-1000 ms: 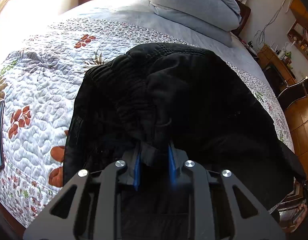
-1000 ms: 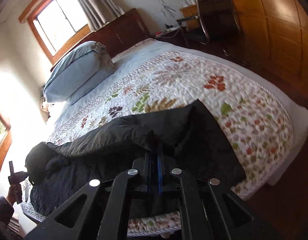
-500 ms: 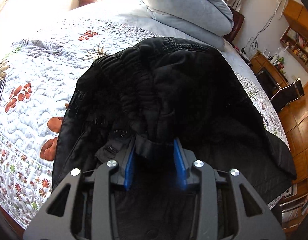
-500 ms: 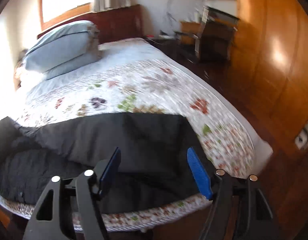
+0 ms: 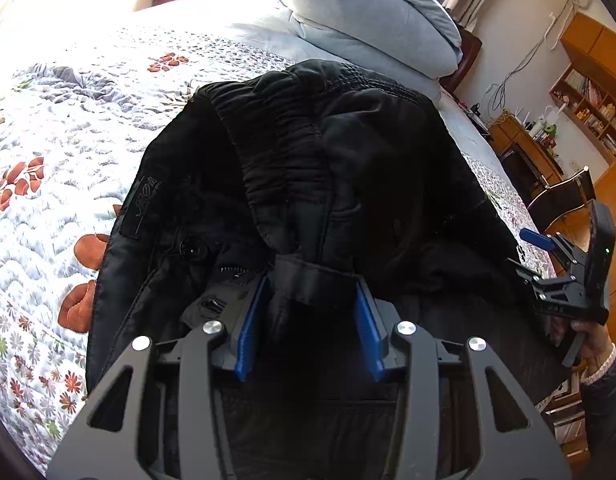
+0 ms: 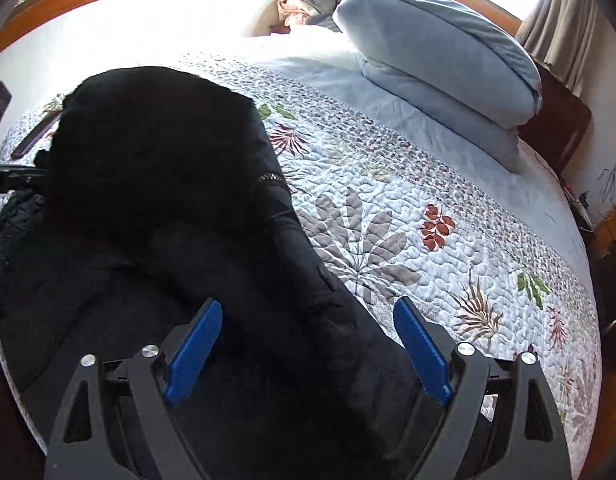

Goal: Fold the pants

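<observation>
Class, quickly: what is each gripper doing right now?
Left gripper: opening, pants fold between its jaws.
Right gripper: opening wide over the pants, holding nothing.

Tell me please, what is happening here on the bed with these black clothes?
A person is folding black pants on a bed with a flowered quilt, holding a claw in each hand. The left claw is opening, with a strap of the waist part between its blue pads. The right claw stands wide and is opening too, above the folded pants and gripping nothing.
</observation>
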A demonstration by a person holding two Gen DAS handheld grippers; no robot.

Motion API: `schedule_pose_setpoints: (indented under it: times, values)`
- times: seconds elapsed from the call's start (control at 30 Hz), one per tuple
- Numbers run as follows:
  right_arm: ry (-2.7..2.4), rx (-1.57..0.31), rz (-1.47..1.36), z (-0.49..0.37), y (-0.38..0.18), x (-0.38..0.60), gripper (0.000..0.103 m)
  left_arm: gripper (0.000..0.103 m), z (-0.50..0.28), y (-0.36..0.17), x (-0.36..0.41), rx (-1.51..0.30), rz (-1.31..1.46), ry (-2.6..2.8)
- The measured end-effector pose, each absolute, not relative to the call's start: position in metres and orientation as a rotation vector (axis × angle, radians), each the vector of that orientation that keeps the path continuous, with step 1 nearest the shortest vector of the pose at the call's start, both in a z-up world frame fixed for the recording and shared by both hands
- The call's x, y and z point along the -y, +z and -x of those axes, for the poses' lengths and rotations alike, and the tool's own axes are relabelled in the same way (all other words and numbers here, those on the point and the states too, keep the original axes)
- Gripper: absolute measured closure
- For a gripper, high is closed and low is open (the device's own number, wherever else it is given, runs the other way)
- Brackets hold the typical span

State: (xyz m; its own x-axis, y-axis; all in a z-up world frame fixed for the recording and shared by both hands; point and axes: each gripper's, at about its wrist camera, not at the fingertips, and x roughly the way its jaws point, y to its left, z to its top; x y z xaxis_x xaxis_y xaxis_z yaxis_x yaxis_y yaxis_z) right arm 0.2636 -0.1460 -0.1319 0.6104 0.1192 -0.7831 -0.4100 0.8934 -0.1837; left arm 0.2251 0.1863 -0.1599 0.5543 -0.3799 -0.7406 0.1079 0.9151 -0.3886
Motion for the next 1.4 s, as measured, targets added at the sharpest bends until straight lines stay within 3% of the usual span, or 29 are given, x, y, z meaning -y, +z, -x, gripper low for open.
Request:
schedule_pose_setpoints:
  times: [0.1,0.13,0.17,0.27,0.33,0.7,0.83,1.07,1.2,1.37,1.4]
  values:
    - [0.261,-0.889,0.406,-0.28,-0.14,0.151,0.021,0.056,-0.229,-0.159,-0.18,-0.941,0.292,-0.305]
    - [0.262,-0.907,0.413,-0.288,-0.142,0.148,0.039,0.054,-0.23,-0.159,-0.178,-0.94,0.285,-0.308]
    - [0.296,-0.947,0.39,-0.294,-0.146,0.149,0.066,0.054,-0.231,-0.158,-0.176,-0.94,0.276,-0.31]
    - [0.318,-0.981,0.355,-0.295,-0.149,0.149,0.088,0.052,-0.232,-0.156,-0.172,-0.939,0.25,-0.315]
    - [0.332,-0.957,0.341,-0.284,-0.141,0.149,0.093,0.048,-0.231,-0.155,-0.171,-0.946,0.249,-0.311]
    - [0.471,-0.789,0.259,-0.154,-0.083,0.153,0.095,0.033,-0.172,-0.134,-0.175,-1.009,0.36,-0.274]
    - [0.542,-0.835,0.281,-0.112,-0.098,0.145,0.095,0.026,-0.135,-0.13,-0.178,-1.046,0.363,-0.245]
    - [0.576,-0.946,0.303,-0.066,-0.148,0.145,0.095,0.024,-0.098,-0.13,-0.168,-1.105,0.426,-0.301]
    - [0.553,-0.977,0.264,-0.058,-0.162,0.155,0.095,0.012,-0.102,-0.132,-0.15,-1.096,0.495,-0.349]
    - [0.543,-0.966,0.248,-0.055,-0.165,0.158,0.095,0.013,-0.12,-0.167,-0.143,-1.183,0.622,-0.281]
    - [0.544,-0.966,0.24,-0.055,-0.166,0.159,0.095,0.02,-0.121,-0.175,-0.144,-1.204,0.648,-0.248]
